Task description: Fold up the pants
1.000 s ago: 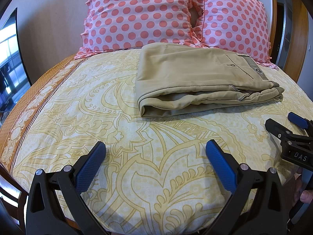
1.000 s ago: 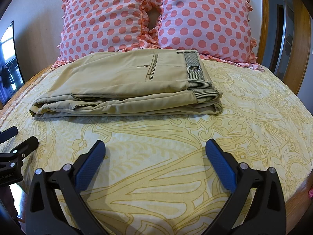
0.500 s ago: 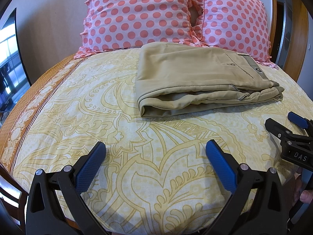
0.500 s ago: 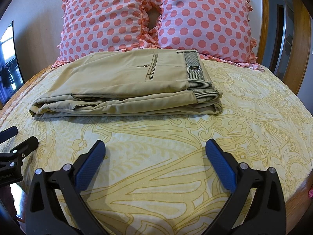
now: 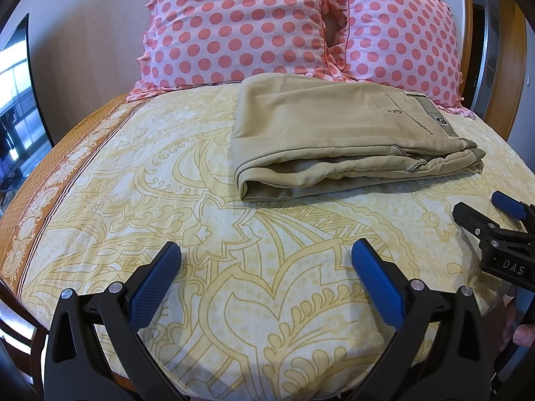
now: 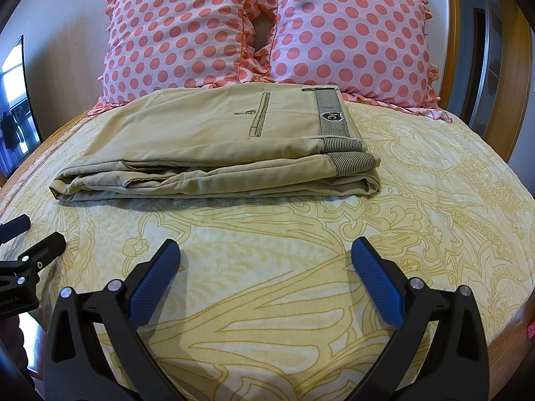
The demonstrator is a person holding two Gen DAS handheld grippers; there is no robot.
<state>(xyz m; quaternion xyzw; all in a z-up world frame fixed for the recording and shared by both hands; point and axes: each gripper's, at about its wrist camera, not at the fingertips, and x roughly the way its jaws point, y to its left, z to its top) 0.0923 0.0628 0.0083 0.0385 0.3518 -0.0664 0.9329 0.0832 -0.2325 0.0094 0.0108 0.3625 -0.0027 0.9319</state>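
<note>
Khaki pants [image 5: 337, 133] lie folded in a flat stack on the yellow patterned bedspread [image 5: 234, 267], waistband to the right. They also show in the right wrist view [image 6: 217, 147], with the striped waistband and a badge on top. My left gripper [image 5: 265, 264] is open and empty, held above the bedspread well in front of the pants. My right gripper [image 6: 265, 262] is open and empty, also in front of the pants. The right gripper shows at the right edge of the left wrist view [image 5: 491, 217], and the left gripper at the left edge of the right wrist view [image 6: 30, 237].
Two pink polka-dot pillows [image 6: 267, 30] lean against the wall behind the pants. A wooden headboard frame [image 6: 511, 67] stands at the right. A dark screen [image 5: 16, 100] stands left of the bed. The bed's front edge lies just below the grippers.
</note>
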